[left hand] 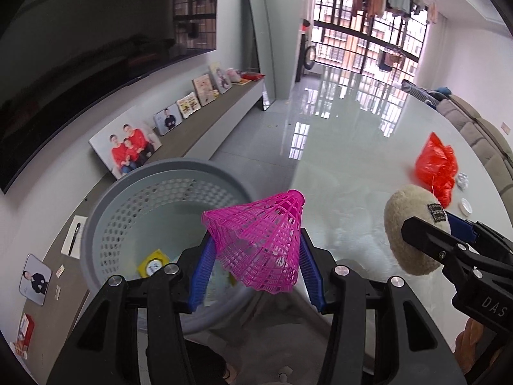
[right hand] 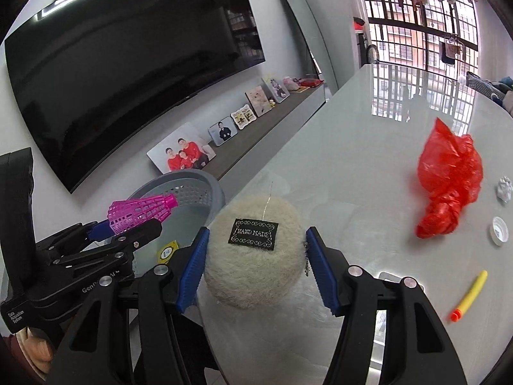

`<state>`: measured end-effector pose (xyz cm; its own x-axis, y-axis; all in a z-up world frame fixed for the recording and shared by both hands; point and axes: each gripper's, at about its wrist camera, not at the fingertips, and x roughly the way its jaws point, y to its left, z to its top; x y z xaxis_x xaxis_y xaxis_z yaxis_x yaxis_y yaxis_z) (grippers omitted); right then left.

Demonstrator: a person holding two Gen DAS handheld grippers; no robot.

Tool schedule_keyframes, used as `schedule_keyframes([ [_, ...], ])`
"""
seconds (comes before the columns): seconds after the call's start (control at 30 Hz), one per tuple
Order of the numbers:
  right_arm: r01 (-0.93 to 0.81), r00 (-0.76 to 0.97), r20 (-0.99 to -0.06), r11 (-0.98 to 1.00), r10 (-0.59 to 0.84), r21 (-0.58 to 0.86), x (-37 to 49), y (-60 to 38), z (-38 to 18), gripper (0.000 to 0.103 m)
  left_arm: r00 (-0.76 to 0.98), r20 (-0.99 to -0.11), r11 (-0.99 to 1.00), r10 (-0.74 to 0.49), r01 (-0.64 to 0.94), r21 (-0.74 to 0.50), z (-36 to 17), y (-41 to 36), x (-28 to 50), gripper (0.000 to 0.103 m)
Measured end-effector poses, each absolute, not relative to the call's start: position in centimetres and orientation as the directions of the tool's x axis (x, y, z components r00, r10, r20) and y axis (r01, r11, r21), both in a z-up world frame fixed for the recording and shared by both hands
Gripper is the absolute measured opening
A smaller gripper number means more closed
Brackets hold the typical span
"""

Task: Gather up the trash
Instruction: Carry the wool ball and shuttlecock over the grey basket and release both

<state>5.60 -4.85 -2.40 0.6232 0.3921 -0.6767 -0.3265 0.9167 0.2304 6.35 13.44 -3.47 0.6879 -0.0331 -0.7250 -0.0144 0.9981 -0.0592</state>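
My left gripper [left hand: 256, 250] is shut on a pink plastic shuttlecock [left hand: 259, 240], held above the rim of a grey perforated basket [left hand: 105, 199] that stands off the table's left edge. A yellow packet [left hand: 154, 263] lies in the basket's bottom. My right gripper [right hand: 256, 250] is shut on a cream woolly round pouch [right hand: 253, 263] with a black "hand made" label, over the table near the basket [right hand: 205, 183]. In the right wrist view the left gripper [right hand: 128, 224] with the shuttlecock [right hand: 141, 211] hangs at the left. The pouch [left hand: 413, 231] shows at the right of the left wrist view.
On the glossy table [right hand: 352, 160] lie a crumpled red plastic bag [right hand: 449, 186], a white paper wad [right hand: 505, 187], a white cap [right hand: 498, 229] and a yellow foam dart [right hand: 471, 295]. A low shelf with photo frames [left hand: 128, 150] runs under a wall television [right hand: 128, 64].
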Motion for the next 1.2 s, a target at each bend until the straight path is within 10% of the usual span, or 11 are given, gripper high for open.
schedule_keyframes([
  [1.2,-0.505,0.511,-0.761,0.856,0.399,0.110,11.4,12.0,-5.9,0.059,0.604,-0.793,0.977,0.076,-0.205,-0.062,-9.0,27.5,8.8,0.051],
])
